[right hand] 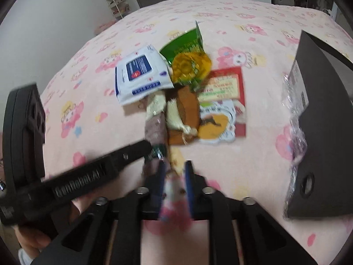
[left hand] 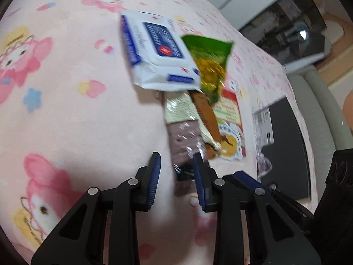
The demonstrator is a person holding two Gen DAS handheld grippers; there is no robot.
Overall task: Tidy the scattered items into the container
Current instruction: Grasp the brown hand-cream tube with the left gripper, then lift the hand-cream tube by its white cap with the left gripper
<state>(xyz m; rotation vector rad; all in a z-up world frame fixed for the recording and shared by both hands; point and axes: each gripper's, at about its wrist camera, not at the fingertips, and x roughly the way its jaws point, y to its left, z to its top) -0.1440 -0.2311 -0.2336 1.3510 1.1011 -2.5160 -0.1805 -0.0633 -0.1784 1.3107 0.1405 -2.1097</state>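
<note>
A pile of items lies on the pink bed: a white wet-wipes pack (left hand: 158,50) (right hand: 141,72), a green and yellow snack bag (left hand: 209,66) (right hand: 189,64), a wooden comb with a tassel (left hand: 207,119) (right hand: 187,110), a red packet (left hand: 229,119) (right hand: 222,101) and a clear-wrapped purple snack (left hand: 183,137) (right hand: 155,130). My left gripper (left hand: 176,163) is open, its tips astride the purple snack's near end. My right gripper (right hand: 175,165) is shut on a small pink and white packet (right hand: 174,190). A dark grey container (left hand: 284,145) (right hand: 320,132) stands to the right.
The pink cartoon-print blanket (left hand: 66,110) (right hand: 253,154) covers the bed. The left gripper's body (right hand: 88,176) crosses the right wrist view at lower left. Crinkled plastic wrap (right hand: 295,137) hangs on the container's side. A shelf (right hand: 117,2) and wardrobes stand past the bed.
</note>
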